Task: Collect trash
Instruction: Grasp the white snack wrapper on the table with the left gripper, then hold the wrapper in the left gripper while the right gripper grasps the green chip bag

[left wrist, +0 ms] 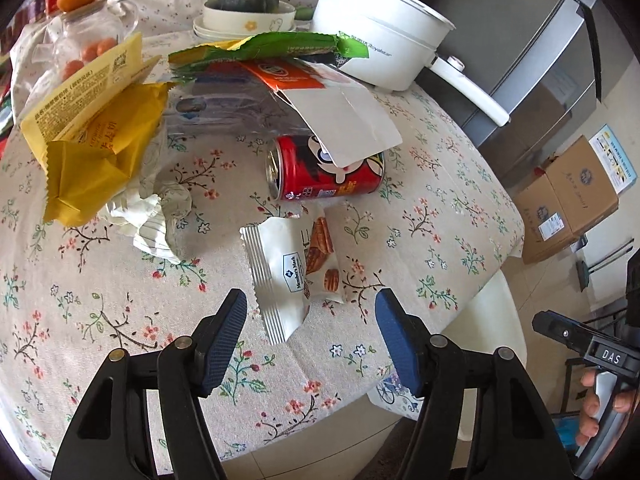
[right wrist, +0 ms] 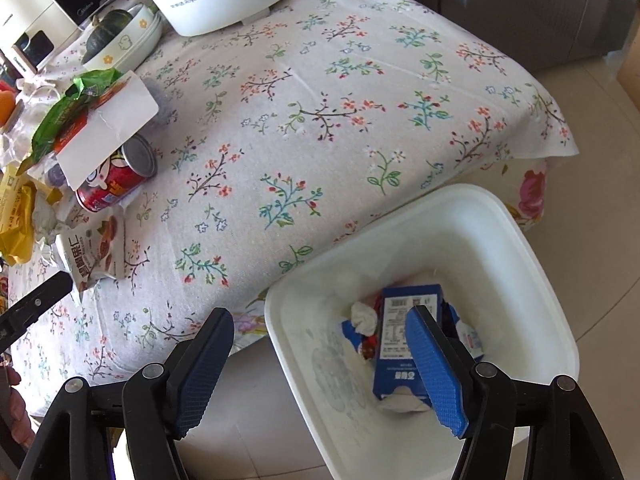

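Right now your left gripper (left wrist: 310, 316) is spread, the white snack packet (left wrist: 288, 276) at twelve o'clock between its fingers, lying on the floral tablecloth (left wrist: 120, 300).

One red can (left wrist: 328, 168), one white bin (right wrist: 420, 320), one blue carton (right wrist: 400, 344), two bowls (left wrist: 248, 20).

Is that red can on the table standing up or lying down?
Lying down. The red can rests on its side on the tablecloth, open mouth facing sideways.

Matt floral cloth tablecloth (right wrist: 320, 120), glossy metal can (left wrist: 328, 170), smooth plastic bin (right wrist: 500, 248)
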The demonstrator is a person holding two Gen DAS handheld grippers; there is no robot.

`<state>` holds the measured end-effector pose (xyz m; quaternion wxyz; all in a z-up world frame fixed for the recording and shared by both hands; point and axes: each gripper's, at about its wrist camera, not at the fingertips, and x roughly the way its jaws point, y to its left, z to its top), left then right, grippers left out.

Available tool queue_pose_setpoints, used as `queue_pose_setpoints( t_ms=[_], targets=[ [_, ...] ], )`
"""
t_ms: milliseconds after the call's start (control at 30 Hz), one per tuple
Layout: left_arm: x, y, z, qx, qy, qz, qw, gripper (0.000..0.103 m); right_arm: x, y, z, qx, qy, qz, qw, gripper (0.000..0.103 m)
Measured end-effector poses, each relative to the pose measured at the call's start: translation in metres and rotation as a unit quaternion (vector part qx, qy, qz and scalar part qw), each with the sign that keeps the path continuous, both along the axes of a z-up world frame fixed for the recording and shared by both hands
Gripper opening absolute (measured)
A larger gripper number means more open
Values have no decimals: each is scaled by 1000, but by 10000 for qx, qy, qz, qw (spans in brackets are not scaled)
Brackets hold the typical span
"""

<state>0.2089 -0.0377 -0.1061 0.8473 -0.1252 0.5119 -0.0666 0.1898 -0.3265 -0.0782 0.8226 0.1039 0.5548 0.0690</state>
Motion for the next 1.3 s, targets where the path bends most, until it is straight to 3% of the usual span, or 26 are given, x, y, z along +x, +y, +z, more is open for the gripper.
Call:
queue_pose_setpoints(
  t_ms=[167, 233, 300, 367, 600, 833, 1000, 1133, 1300],
  targets=[
    [11, -5, -9, 131, -33, 162, 9998, 42, 3, 11, -2, -147, 22, 164, 9998, 76],
    [14, -7, -11, 137, -27, 174, 9998, 26, 3, 15, -4, -201, 35, 221, 9995, 76],
    [13, -9, -9, 166, -88, 162, 9997, 23, 3, 17, -5, -245, 45, 256, 9994, 76],
    [10, -12, -4, 190, -167, 92, 9996, 13, 3, 18, -5, -269, 47, 272, 9993, 76],
    [-17, -4, 30, 133, -515, -94, 9985, 9, 3, 26, 1, -285, -24, 278, 9992, 76],
    [-55, 40, 73, 83, -1041, 107, 9945, 8, 10, 50, 17, -47, -225, 313, 9992, 76],
    [-75, 82, 100, 358, -1462, 477, 9874, 8, 29, 86, 36, -101, -438, 447, 9980, 76],
    [-79, 113, 107, 747, -1563, 696, 9824, 8, 51, 124, 52, -151, -662, 631, 9957, 76],
    [-73, 151, 106, 610, -1482, 955, 9825, 8, 82, 171, 69, -34, -959, 737, 9927, 76]
  ],
)
